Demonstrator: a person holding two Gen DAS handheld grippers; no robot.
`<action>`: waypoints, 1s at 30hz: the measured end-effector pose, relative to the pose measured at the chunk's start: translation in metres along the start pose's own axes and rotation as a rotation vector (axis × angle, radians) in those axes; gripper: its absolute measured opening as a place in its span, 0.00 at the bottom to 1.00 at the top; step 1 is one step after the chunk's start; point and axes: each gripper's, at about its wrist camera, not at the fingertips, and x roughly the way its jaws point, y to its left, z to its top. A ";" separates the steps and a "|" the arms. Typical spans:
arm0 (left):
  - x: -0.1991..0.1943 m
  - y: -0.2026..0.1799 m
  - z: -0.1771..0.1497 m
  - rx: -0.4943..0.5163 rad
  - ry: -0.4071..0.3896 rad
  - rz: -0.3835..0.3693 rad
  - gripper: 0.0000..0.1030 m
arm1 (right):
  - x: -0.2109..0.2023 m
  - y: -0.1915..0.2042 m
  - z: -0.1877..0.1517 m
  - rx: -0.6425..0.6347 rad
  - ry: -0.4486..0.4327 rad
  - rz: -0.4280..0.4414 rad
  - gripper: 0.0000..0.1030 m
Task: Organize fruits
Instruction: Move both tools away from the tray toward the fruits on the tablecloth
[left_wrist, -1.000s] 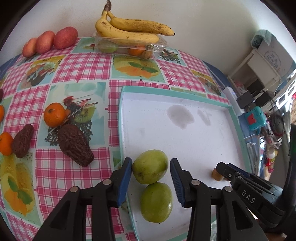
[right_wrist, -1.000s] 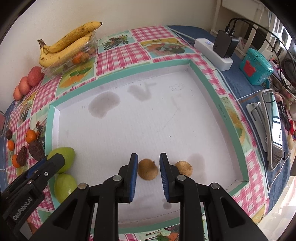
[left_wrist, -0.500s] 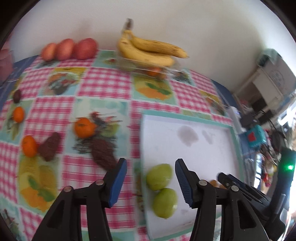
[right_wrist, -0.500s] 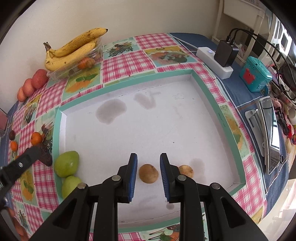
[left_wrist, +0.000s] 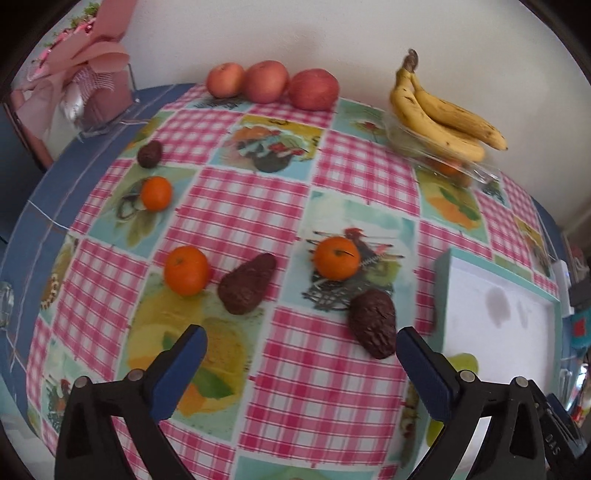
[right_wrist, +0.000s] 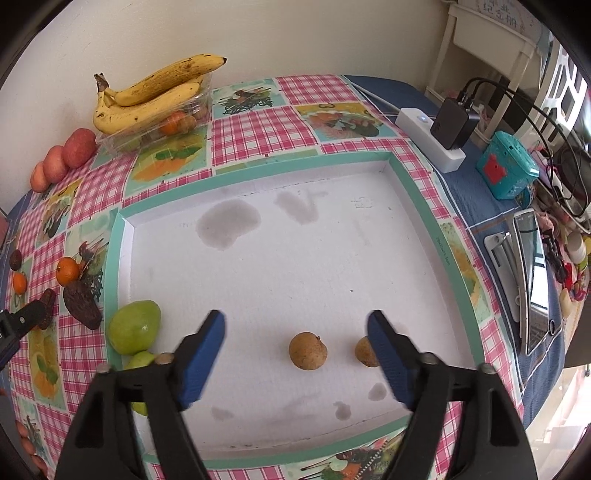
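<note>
Both hand-held grippers have opened wide, left (left_wrist: 301, 345) swung over the tabletop (left_wrist: 258, 199) toward a dark avocado (left_wrist: 372, 323) (firm, bumpy; grasp its widest middle).

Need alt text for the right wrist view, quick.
Open right gripper hovers over a white tray holding two small brown fruits and two green fruits at its left edge. Bananas sit by the wall.

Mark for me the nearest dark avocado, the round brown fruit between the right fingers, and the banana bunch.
Dark avocado (left_wrist: 373, 323), left wrist view, middle of its bumpy skin.
Round brown fruit (right_wrist: 307, 350), right wrist view, centre of its body.
Banana bunch (right_wrist: 147, 99), right wrist view, middle of the lower banana.
</note>
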 end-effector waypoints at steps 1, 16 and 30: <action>-0.002 0.000 0.000 0.003 -0.008 0.010 1.00 | -0.001 0.000 0.000 -0.001 -0.005 0.003 0.83; -0.013 0.009 0.007 0.011 -0.067 0.094 1.00 | -0.006 0.015 -0.002 -0.045 -0.041 0.021 0.83; -0.026 0.015 0.021 0.086 -0.170 0.207 1.00 | -0.009 0.039 -0.004 -0.087 -0.063 0.040 0.83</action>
